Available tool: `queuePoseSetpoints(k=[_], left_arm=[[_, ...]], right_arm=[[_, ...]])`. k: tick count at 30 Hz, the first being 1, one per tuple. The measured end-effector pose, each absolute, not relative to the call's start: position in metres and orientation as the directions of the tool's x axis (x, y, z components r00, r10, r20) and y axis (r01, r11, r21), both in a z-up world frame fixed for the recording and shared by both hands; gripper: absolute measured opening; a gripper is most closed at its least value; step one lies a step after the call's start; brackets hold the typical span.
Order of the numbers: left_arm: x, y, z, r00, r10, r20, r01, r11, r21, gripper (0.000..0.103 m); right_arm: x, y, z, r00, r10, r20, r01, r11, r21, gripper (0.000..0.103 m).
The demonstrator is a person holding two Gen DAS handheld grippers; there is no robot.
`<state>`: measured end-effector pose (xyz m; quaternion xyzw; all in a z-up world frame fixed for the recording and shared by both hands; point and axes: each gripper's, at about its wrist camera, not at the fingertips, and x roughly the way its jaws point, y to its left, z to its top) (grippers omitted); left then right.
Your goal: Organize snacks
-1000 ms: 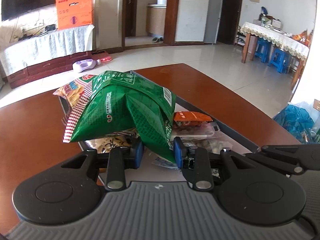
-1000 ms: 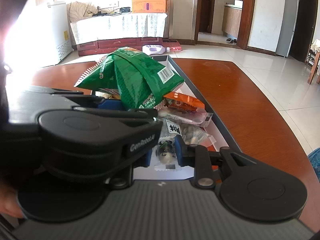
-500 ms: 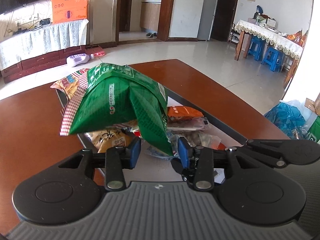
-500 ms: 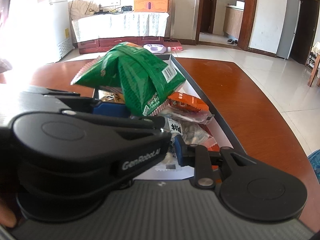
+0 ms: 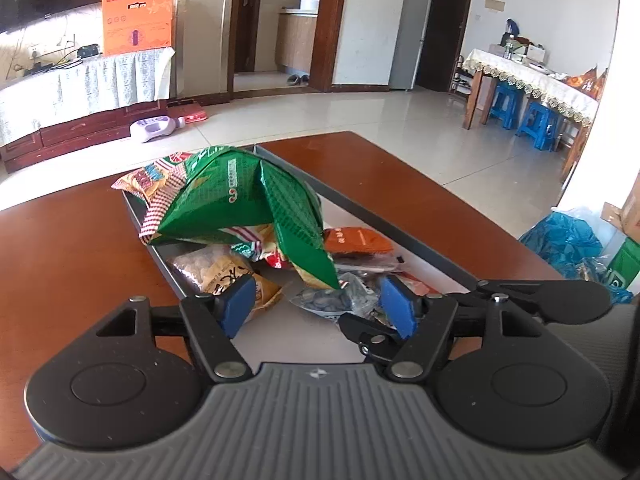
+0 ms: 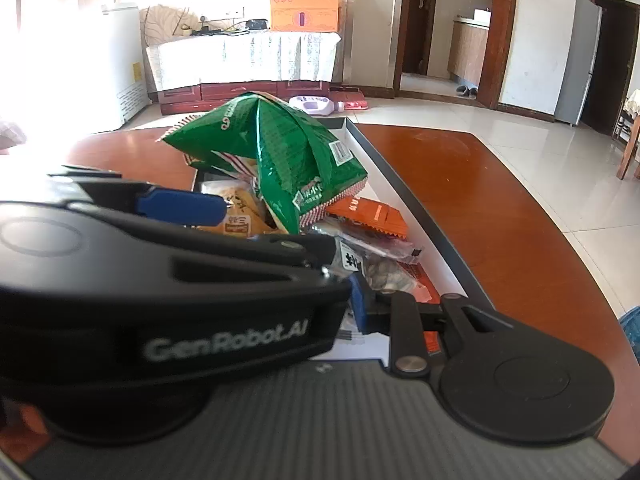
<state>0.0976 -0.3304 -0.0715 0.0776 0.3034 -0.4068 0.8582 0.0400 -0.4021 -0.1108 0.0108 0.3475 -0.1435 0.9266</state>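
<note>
the crinkled green foil snack bag (image 5: 244, 200) lies atop the packets piled in the shallow grey tray (image 5: 360, 204) on the desk, left gripper (image 5: 318, 308) jaws opening with nothing between, right gripper's jaws hidden, sorting seemingly unfinished.

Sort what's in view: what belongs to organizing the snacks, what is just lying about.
Job: green bag, orange packet, yellow bag, clear packet, tray.
Lying about: orange box, stools, blue bag, purple bottle.
</note>
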Motion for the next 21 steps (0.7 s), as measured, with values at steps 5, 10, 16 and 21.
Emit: queuePoseSetpoints(k=[5, 10, 16, 21], left_arm=[[0.095, -0.325, -0.068, 0.475, -0.660, -0.582, 0.755, 0.645, -0.116, 0.078], [0.094, -0.320, -0.071, 0.486, -0.644, -0.591, 0.743, 0.661, -0.110, 0.081], [0.099, -0.317, -0.076, 0.495, -0.622, -0.606, 0.727, 0.679, -0.103, 0.082], [0.098, -0.312, -0.077, 0.497, -0.619, -0.608, 0.721, 0.685, -0.108, 0.082]], right_arm=[[0.040, -0.400, -0.110, 0.716, -0.255, -0.650, 0.275, 0.959, -0.073, 0.034], [0.039, -0.396, -0.111, 0.716, -0.250, -0.652, 0.264, 0.961, -0.079, 0.042], [0.032, -0.391, -0.104, 0.737, -0.235, -0.634, 0.244, 0.967, -0.074, 0.055], [0.024, -0.385, -0.100, 0.743, -0.220, -0.632, 0.220, 0.972, -0.081, 0.056]])
